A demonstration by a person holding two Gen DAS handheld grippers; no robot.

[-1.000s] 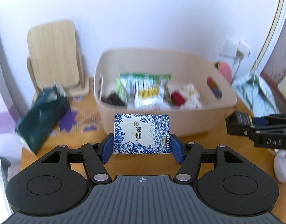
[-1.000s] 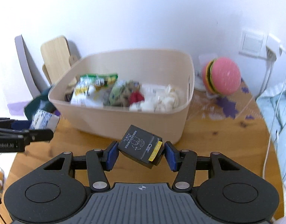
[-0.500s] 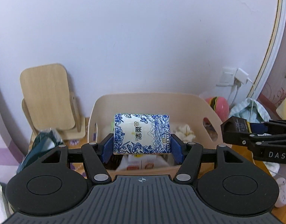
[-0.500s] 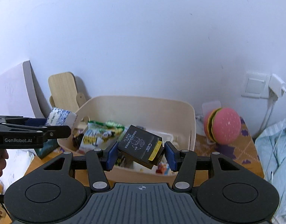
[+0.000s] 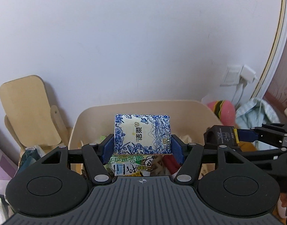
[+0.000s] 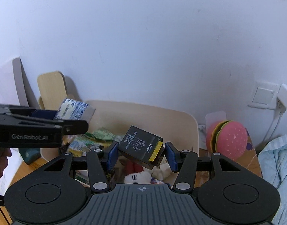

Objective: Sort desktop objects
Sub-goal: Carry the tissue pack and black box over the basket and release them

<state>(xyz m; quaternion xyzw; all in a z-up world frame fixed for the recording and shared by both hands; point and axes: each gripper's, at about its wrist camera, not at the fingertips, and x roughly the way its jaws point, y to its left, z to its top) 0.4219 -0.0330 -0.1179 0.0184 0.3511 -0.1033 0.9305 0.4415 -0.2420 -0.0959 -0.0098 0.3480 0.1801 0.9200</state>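
My left gripper (image 5: 142, 146) is shut on a blue-and-white floral tissue pack (image 5: 142, 134) and holds it above the beige bin (image 5: 98, 112). My right gripper (image 6: 141, 154) is shut on a small black box with a yellow tab (image 6: 141, 146), tilted, also above the bin (image 6: 188, 120). The bin holds snack packets (image 5: 128, 164), a plush toy (image 6: 136, 177) and other small items. In the left wrist view the right gripper (image 5: 243, 136) and its black box (image 5: 221, 136) show at the right. In the right wrist view the left gripper (image 6: 68, 120) and tissue pack (image 6: 73, 108) show at the left.
A wooden stand (image 5: 25, 108) leans at the wall left of the bin, with a dark green pack (image 5: 29, 156) below it. A pink burger toy (image 6: 228, 139) sits right of the bin. A wall socket with plug (image 6: 269, 95) and light blue cloth (image 6: 276, 159) are at the right.
Both grippers have moved forward and now hang over the bin's inside with their loads. The bin's near wall has dropped out of sight below the fingers.
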